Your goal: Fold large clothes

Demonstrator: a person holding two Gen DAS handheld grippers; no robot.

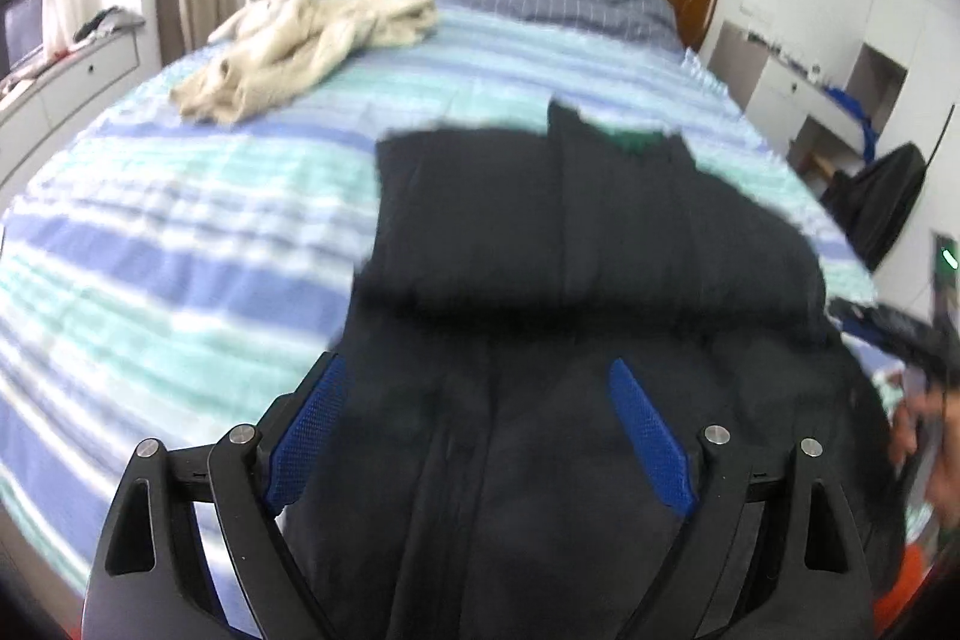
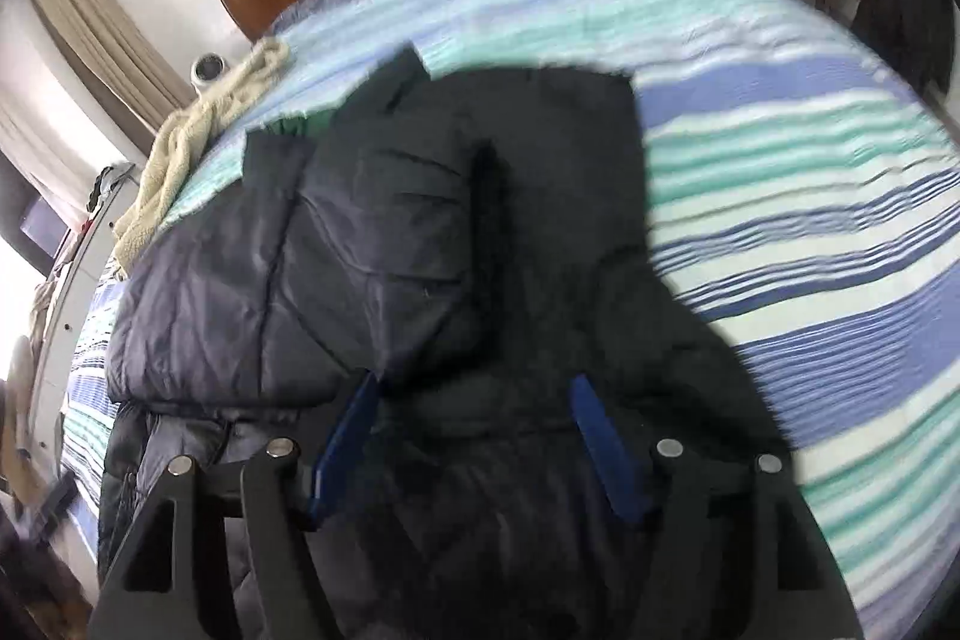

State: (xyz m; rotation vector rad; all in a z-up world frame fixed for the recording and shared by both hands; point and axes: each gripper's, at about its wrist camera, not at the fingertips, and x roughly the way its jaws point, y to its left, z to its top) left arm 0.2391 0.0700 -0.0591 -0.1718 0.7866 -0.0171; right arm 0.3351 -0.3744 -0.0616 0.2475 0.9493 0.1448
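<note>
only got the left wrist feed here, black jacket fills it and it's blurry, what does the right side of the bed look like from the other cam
Observer: In the right wrist view the striped bedspread lies bare beyond the black jacket; no garment shows there.
Operator: is the right gripper closed on anything
Observer: No. The right gripper is open, blue pads spread, above the jacket's near part.
Operator: any detail on the fabric, mine is just a dark blob
Observer: Yes, the right wrist view shows a quilted, creased panel folded over, with stitch lines.
Operator: where's that cream thing from there
Observer: The cream garment lies along the far bed edge, partly behind the jacket.
</note>
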